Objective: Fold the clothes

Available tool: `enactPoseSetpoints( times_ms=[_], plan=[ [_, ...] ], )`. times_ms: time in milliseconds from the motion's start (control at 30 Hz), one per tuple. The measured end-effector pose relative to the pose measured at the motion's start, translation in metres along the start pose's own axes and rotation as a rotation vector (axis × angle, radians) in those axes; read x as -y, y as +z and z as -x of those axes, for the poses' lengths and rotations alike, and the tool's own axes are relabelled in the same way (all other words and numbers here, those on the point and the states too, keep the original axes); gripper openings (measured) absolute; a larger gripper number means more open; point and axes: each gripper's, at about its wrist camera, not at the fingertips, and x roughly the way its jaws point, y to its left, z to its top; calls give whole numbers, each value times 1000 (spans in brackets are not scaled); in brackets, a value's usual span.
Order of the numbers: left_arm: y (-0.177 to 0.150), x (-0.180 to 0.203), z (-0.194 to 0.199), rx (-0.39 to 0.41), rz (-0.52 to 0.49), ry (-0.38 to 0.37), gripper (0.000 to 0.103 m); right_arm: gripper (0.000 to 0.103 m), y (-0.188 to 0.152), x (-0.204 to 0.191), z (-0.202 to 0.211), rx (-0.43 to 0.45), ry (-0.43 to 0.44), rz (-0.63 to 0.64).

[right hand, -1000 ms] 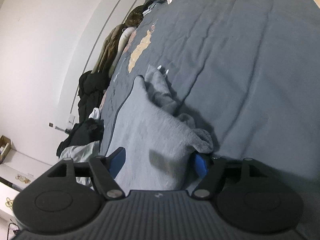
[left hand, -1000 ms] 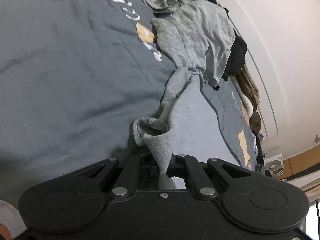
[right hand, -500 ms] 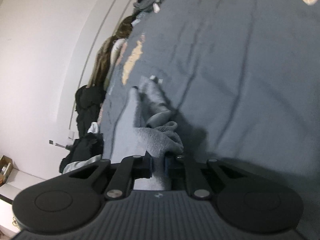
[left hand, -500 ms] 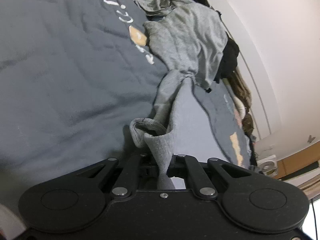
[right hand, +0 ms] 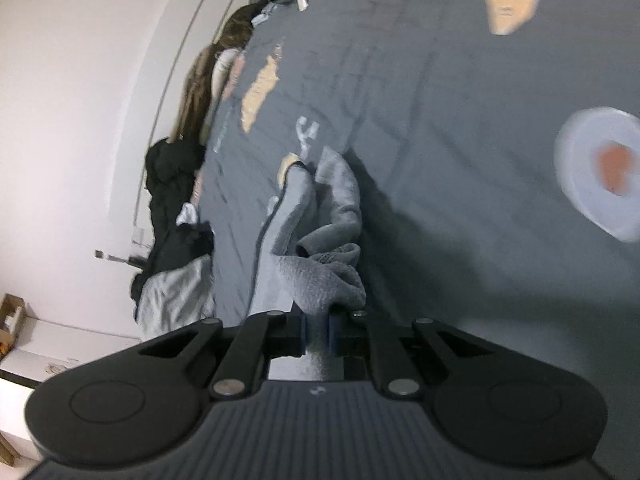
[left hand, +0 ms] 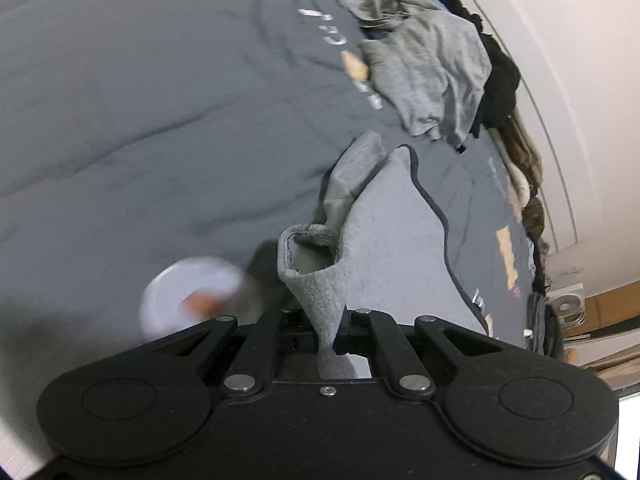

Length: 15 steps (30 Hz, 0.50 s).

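A wide dark grey bedspread (left hand: pixel 168 128) with pale lettering and tan printed patches covers the bed and fills most of both views. Along its far edge, by the white wall (right hand: pixel 88 92), lies a row of heaped clothes (left hand: pixel 500 80), black and brown, with a crumpled light grey T-shirt (left hand: pixel 432 72) spread on the bedspread next to them. In the right wrist view the same heap shows as dark bundles (right hand: pixel 176 200) beside the wall, with a pale garment (right hand: pixel 176 296) below them.

The task's thing is a light grey fleece garment (left hand: pixel 392 248) with a dark trimmed edge; it rises off the bedspread towards both cameras, stretched between the two claws. Its cuff-like opening (left hand: pixel 308 248) gapes just above the left claw (left hand: pixel 330 338), which is clamped tight on a pinch of the fleece. The right claw (right hand: pixel 318 334) is closed on another bunched part of the same garment (right hand: pixel 320 276), its blue pads (right hand: pixel 333 332) pressing the cloth from both sides; its jaws have just been closing on it.

A blurred round white print (right hand: pixel 600 172) with an orange spot sits on the bedspread to the right of the right claw, and appears again left of the left claw (left hand: pixel 192 300).
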Motion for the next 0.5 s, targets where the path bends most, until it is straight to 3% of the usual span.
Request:
enactPoseSetpoints(
  times_ms=[200, 333, 400, 433, 467, 500],
  plan=[
    [-24, -29, 42, -17, -3, 50, 5, 9, -42, 27, 56, -24, -35, -25],
    [-38, -43, 45, -45, -25, 106, 6, 10, -56, 36, 67, -43, -115, 78],
    [-45, -45, 43, -57, -48, 173, 15, 12, -62, 40, 65, -56, -176, 161],
    [-48, -46, 46, -46, -54, 215, 27, 15, -64, 42, 65, -61, -207, 196],
    [-50, -47, 49, -36, -60, 257, 31, 18, -65, 44, 67, -63, -240, 205],
    [-53, -49, 53, -21, -63, 292, 31, 29, -64, 46, 70, -57, -270, 214]
  ],
)
